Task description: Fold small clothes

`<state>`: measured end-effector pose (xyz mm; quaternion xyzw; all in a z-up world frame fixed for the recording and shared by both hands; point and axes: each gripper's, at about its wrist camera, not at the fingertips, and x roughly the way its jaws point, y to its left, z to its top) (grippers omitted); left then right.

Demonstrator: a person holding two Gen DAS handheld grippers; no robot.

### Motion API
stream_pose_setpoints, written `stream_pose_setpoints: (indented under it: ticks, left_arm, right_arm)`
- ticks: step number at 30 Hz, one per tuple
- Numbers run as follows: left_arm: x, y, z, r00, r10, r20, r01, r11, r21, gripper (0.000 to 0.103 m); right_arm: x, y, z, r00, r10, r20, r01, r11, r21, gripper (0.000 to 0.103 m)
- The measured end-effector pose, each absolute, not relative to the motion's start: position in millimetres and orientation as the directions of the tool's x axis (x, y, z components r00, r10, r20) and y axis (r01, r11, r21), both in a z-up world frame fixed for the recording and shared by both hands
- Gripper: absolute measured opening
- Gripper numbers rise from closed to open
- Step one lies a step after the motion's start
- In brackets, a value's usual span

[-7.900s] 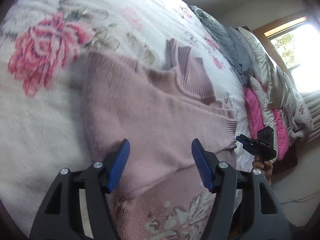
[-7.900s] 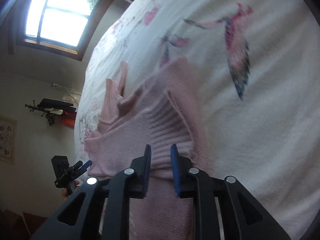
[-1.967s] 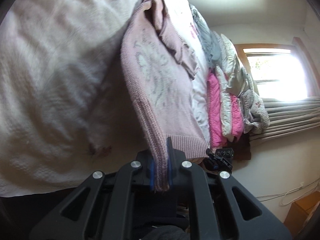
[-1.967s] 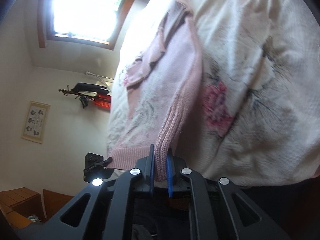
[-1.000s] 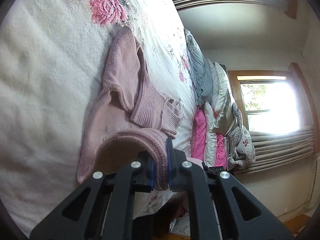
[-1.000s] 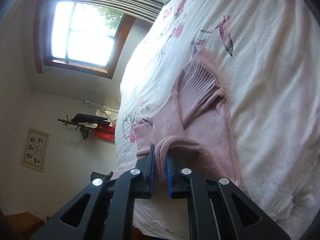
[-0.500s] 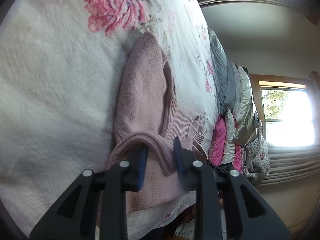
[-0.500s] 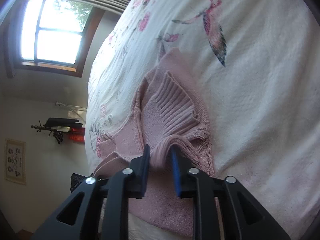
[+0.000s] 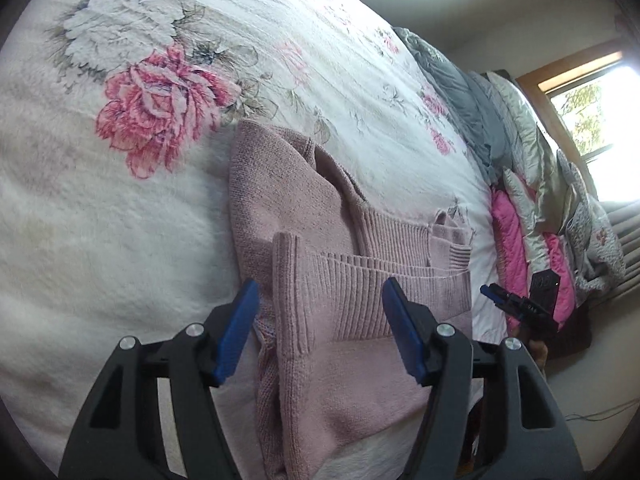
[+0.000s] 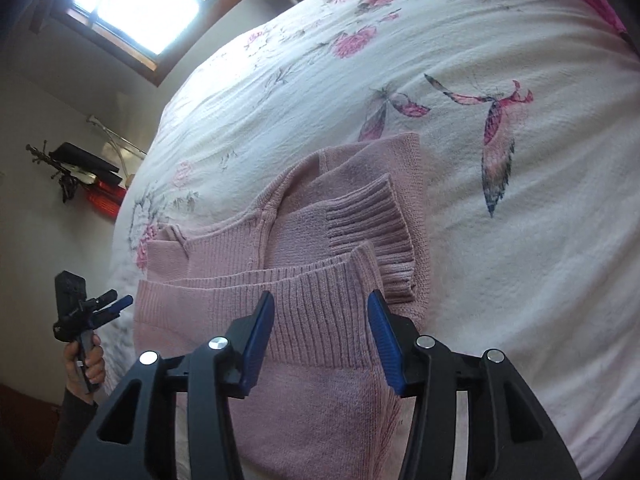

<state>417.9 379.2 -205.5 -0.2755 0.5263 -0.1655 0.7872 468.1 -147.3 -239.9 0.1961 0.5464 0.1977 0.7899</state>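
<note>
A small pink knit sweater [image 9: 320, 264] lies folded on the white floral bedspread [image 9: 120, 220], its ribbed hem doubled up over the body and both ribbed cuffs tucked on top. My left gripper [image 9: 320, 332] is open just above the hem's left corner, with nothing between its blue pads. In the right wrist view the same sweater [image 10: 304, 248] shows its folded hem and a ribbed cuff. My right gripper [image 10: 320, 332] is open over the hem's right corner and holds nothing. Each gripper appears small in the other's view, held in a hand.
Grey, silver and pink pillows and quilts [image 9: 516, 184] are piled at the head of the bed under a bright window [image 9: 600, 120]. The bed's near edge drops to the floor. A second window [image 10: 152, 4] and a wall rack with dark items [image 10: 80, 176] lie to the left.
Both grippers carried the hem up over the sweater, laid it down and opened. They have backed off slightly, leaving the fold flat on the bed.
</note>
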Motion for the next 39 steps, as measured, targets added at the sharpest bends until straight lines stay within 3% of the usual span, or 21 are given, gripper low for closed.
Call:
stream_pose_setpoints:
  ticks: [6, 8, 10, 12, 15, 18, 31, 39]
  left_arm:
    - [434, 366, -226, 0.310, -0.531, -0.789, -0.016, 0.827, -0.562, 0.062]
    - [434, 358, -230, 0.294, -0.528, -0.797, -0.011, 0.831, -0.555, 0.055]
    - [432, 356, -232, 0.288, -0.520, -0.804, 0.009, 0.841, -0.540, 0.026]
    - [432, 356, -232, 0.284, -0.513, -0.810, 0.021, 0.848, -0.530, 0.009]
    - [430, 363, -229, 0.303, -0.533, -0.790, 0.012, 0.831, -0.556, 0.008]
    - [428, 361, -224, 0.318, -0.549, -0.773, 0.020, 0.819, -0.573, 0.007]
    - [437, 373, -149, 0.428, -0.576, -0.697, 0.093, 0.794, -0.600, 0.007]
    - [500, 376, -126, 0.438, -0.540, -0.719, 0.077, 0.819, -0.569, 0.007]
  right_arm:
    - [492, -144, -262, 0.295, 0.484, -0.824, -0.089, 0.872, 0.481, 0.050]
    - [497, -145, -269, 0.277, 0.480, -0.832, -0.085, 0.875, 0.477, 0.049]
    - [498, -145, -272, 0.268, 0.483, -0.834, -0.091, 0.874, 0.477, 0.049]
    - [498, -144, -274, 0.261, 0.486, -0.834, -0.104, 0.873, 0.476, 0.044]
    - [494, -141, -270, 0.251, 0.505, -0.826, -0.129, 0.863, 0.489, 0.025]
    - [486, -138, -263, 0.262, 0.509, -0.820, -0.155, 0.861, 0.484, 0.012]
    - [494, -152, -169, 0.395, 0.514, -0.761, -0.194, 0.857, 0.478, 0.009]
    - [552, -146, -147, 0.431, 0.485, -0.761, -0.143, 0.869, 0.474, 0.009]
